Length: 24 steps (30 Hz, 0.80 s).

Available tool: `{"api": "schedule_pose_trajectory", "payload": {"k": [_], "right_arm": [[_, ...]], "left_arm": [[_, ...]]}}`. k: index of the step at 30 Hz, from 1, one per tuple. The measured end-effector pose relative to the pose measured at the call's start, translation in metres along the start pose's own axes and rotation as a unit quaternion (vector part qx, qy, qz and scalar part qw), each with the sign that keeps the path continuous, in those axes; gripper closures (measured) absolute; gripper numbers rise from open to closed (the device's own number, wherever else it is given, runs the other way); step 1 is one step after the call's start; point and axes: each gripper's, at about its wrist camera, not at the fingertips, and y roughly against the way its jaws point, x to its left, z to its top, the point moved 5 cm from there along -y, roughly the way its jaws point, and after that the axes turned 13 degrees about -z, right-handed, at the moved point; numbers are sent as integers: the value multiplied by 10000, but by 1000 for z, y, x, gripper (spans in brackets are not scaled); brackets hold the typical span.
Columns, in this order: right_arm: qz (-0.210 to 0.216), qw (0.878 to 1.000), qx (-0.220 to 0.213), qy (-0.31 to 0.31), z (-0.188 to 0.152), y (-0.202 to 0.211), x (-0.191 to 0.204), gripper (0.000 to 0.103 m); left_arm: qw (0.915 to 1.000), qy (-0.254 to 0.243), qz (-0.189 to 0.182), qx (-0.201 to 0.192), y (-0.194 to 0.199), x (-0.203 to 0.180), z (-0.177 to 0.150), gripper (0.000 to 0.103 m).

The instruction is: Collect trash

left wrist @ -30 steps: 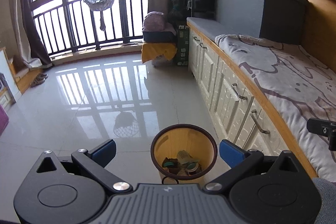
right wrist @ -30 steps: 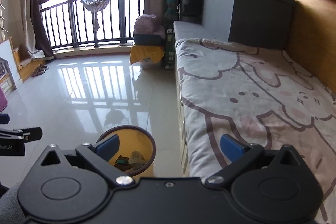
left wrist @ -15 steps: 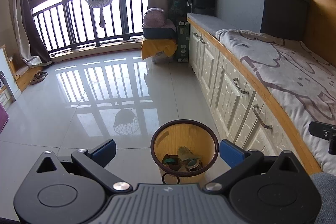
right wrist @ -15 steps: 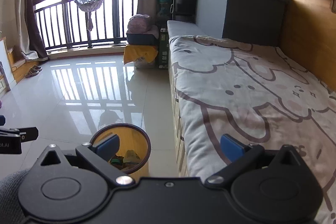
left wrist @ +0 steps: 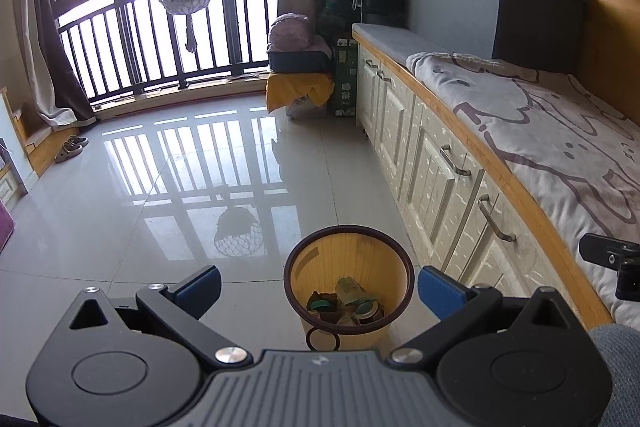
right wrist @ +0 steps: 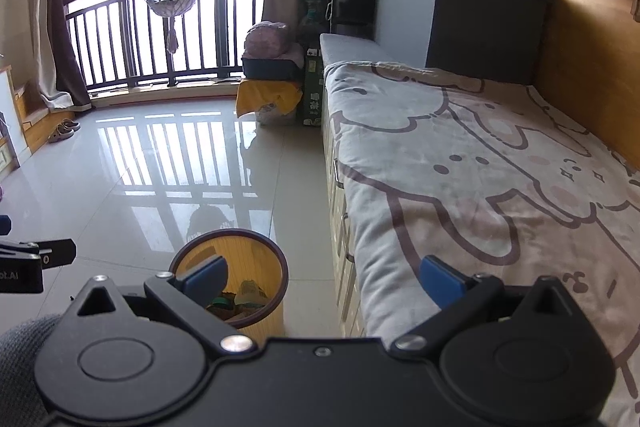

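1. Left gripper (left wrist: 318, 285): jaws spread wide, nothing between the blue pads (left wrist: 438, 289); held above and slightly behind the bin, probably to keep its mouth in sight.
2. Right gripper (right wrist: 324, 277): likewise wide open and empty, hanging over the edge of the patterned blanket (right wrist: 480, 179), with the bin low to its left.
3. Trash bin (left wrist: 347, 281): upright on the tiled floor (left wrist: 160, 211), just beside the white drawer fronts (left wrist: 448, 179) under the bed, handy for anything picked off the bedding.
4. Collected trash (left wrist: 346, 303): wrappers and round lids lying at the bottom of the bin.
5. No loose litter visible on floor or blanket, so collection looks largely done, or the next piece lies out of view.
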Motion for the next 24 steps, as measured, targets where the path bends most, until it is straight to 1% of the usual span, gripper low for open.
{"api": "schedule_pose_trajectory", "payload": {"k": [24], "right_arm": [[-21, 10000, -3, 10, -1, 1, 2, 0]], "left_arm": [[10000, -12, -18, 28, -1, 0, -1, 0]]}}
